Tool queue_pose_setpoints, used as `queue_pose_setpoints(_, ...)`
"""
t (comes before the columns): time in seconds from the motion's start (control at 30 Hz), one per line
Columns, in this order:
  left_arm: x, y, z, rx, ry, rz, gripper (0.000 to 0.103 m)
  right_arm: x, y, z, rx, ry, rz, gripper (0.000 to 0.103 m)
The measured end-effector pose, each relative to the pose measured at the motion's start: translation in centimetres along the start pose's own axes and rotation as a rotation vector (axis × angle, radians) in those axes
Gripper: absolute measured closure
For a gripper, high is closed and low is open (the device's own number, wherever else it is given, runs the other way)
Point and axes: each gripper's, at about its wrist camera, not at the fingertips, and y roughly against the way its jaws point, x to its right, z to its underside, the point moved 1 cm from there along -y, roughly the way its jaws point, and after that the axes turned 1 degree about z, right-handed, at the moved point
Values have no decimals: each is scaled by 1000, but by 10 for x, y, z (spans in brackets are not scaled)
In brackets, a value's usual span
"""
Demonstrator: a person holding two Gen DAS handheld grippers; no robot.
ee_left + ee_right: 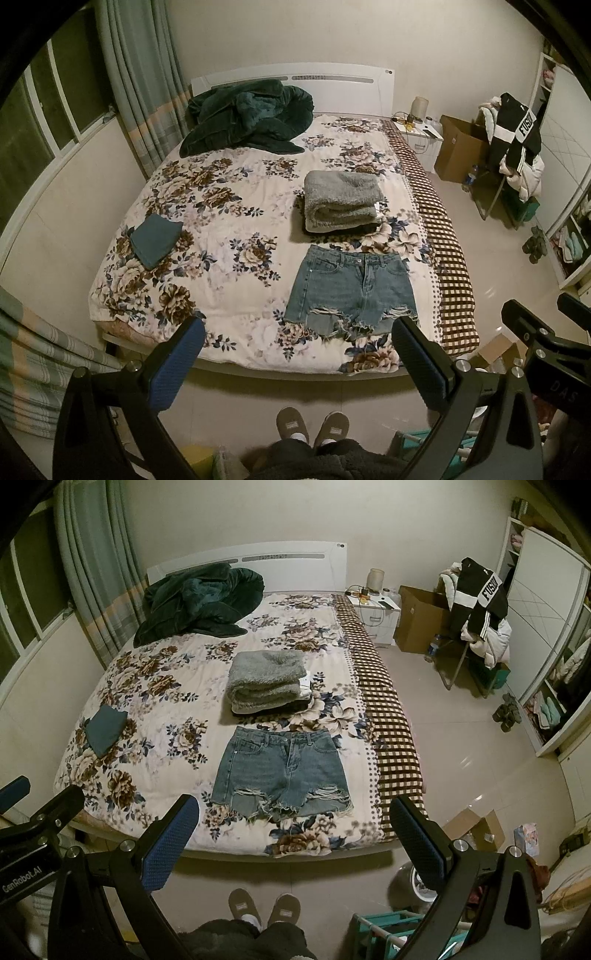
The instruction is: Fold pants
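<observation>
A pair of blue denim shorts [351,288] with frayed, ripped hems lies flat and spread out near the foot of the floral bed [236,206], waistband away from me. It also shows in the right wrist view [282,771]. My left gripper [297,332] is open and empty, held high above the foot of the bed. My right gripper [293,810] is open and empty too, at about the same height, to the right of the left one.
A folded grey fleece stack [341,201] lies just beyond the shorts. A folded teal cloth [155,240] lies at the bed's left. A dark green blanket [247,116] is heaped by the headboard. A chair with clothes [513,147] and boxes stand on the right.
</observation>
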Motion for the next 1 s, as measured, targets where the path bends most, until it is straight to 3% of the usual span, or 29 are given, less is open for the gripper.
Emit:
queue_pose_setpoints(0.8,0,1,2,4,-1,2,0,1,0,1,2,-1,0,0)
queue_pose_setpoints(0.93,16,13,-25,-2,-10,10,0,1,0,1,0,-4,-1,0)
queue_pose_setpoints(1.0,13,12,-23,-3,-6,13,0,1,1,0,-3,-6,1,0)
